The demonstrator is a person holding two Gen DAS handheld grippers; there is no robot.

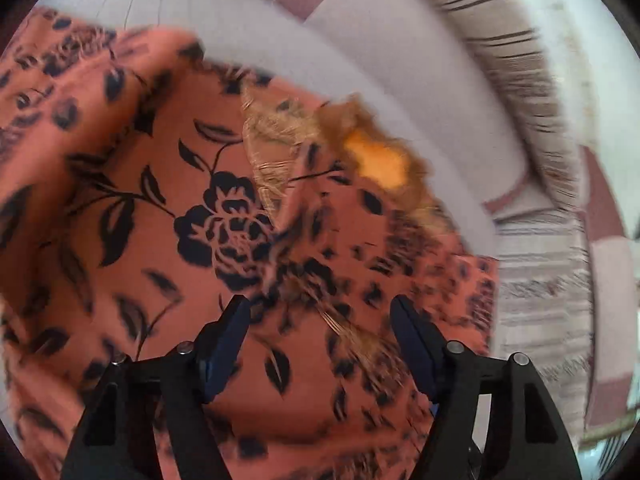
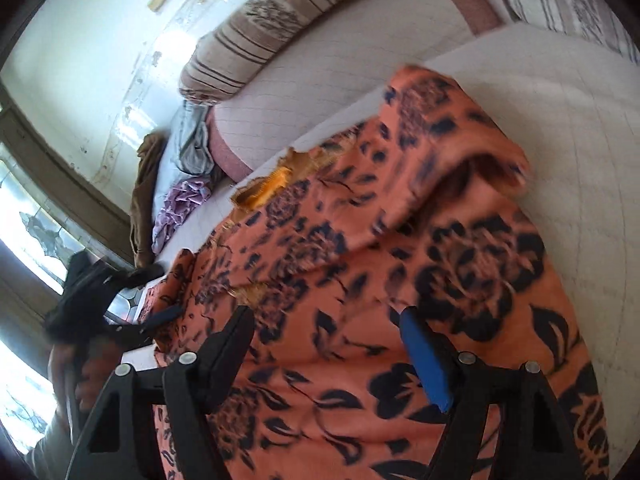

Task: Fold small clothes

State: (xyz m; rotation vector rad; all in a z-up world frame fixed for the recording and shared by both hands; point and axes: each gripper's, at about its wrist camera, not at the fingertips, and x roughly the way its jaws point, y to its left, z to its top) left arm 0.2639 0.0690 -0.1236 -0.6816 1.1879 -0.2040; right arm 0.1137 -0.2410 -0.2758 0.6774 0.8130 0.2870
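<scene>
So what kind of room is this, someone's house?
Most likely a home sitting room. An orange flowered garment lies on a pale cushioned seat, striped bolster cushions run along the wall, and loose clothes are heaped at the far end.

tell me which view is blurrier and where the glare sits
Left wrist view: motion smear across the orange black-flowered cloth and striped bolster. Right wrist view: sharper, glare on the white wall; both bend at the edges.

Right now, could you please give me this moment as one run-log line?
stage: folding under way | garment: orange floral, bunched on cushion | left gripper: open over garment | right gripper: open over garment | held: nothing
</scene>
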